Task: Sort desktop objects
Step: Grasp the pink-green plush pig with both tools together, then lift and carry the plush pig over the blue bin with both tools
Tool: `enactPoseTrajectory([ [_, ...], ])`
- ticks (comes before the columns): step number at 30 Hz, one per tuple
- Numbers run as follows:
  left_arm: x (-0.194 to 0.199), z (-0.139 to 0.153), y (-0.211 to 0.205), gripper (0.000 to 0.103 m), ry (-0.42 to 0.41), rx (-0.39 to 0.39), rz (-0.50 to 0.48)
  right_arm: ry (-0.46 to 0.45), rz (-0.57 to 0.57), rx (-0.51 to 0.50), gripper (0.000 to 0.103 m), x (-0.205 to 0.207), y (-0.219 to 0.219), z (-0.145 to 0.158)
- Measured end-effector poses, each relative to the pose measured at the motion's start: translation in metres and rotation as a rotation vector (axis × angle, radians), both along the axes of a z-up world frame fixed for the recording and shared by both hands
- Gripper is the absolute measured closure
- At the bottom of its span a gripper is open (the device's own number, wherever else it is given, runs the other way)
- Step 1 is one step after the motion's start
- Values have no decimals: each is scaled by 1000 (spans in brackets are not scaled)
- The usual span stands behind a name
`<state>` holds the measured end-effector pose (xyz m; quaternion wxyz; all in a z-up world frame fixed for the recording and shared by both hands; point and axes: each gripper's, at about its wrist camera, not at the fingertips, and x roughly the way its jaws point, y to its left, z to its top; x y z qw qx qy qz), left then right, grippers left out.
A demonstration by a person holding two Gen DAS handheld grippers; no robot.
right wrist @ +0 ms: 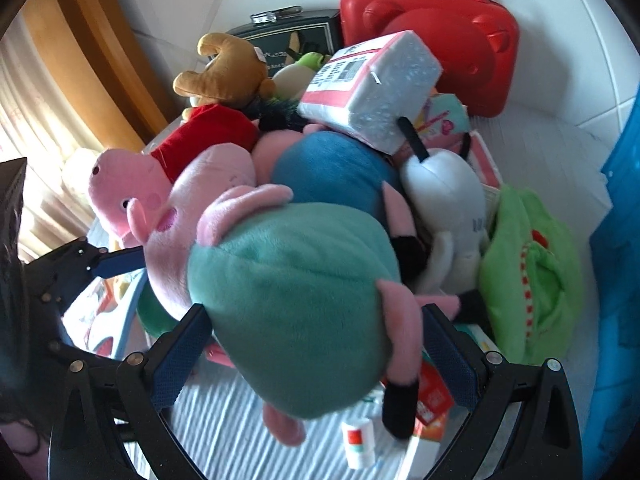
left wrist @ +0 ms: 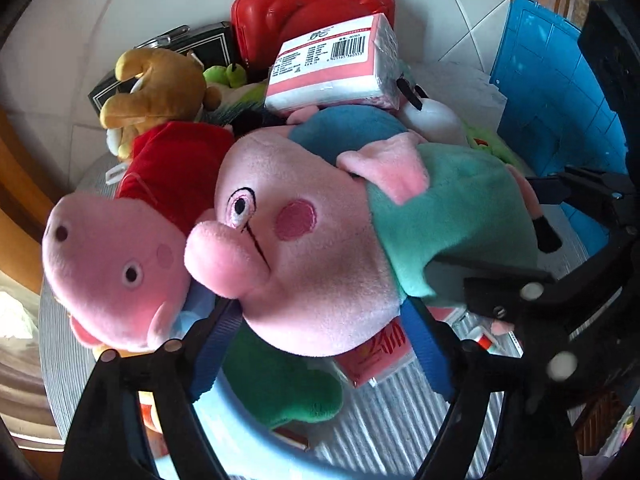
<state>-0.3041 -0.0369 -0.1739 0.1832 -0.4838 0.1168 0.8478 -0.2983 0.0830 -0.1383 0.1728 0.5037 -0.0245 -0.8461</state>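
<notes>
On top of the heap of toys and boxes, the large pink plush pig in a teal-green shirt [left wrist: 320,240] lies on its side, head toward my left gripper [left wrist: 320,344] and body toward my right gripper [right wrist: 316,356]. Both sets of tongs stand released: the left's blue pads flank the pig's chin without pressing in, and the right's straddle the teal belly with the fabric showing no dent — I judge neither has a grip yet.

This toy should be light and very soft; it will squash and sag rather than resist, and the plush nap ought to give decent friction. I would pinch the stuffed torso or the neck, not an ear or a thin leg, which would let it dangle and swing.

Beside it lie a smaller pink pig plush in a red dress [left wrist: 120,248] and a pink-and-white wrapped tissue pack [left wrist: 332,68] leaning on a blue-shirted plush [right wrist: 332,172] — lifting the teal pig may tip that pack.
</notes>
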Motion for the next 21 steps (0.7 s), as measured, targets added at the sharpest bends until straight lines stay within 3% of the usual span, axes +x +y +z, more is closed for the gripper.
enactPoseTrajectory([
  [5, -8, -9, 5, 12, -24, -8, -33, -8, 9, 13, 0, -6, -1, -10],
  [6, -10, -11, 5, 12, -27, 2, -36, -12, 5, 14, 5, -6, 0, -11],
  [11, -2, -7, 6, 26, 17, 45, -58, 20, 18, 58, 20, 2, 0, -2],
  [21, 33, 43, 8, 27, 126, 67, -49, 133, 31, 61, 22, 32, 6, 46],
])
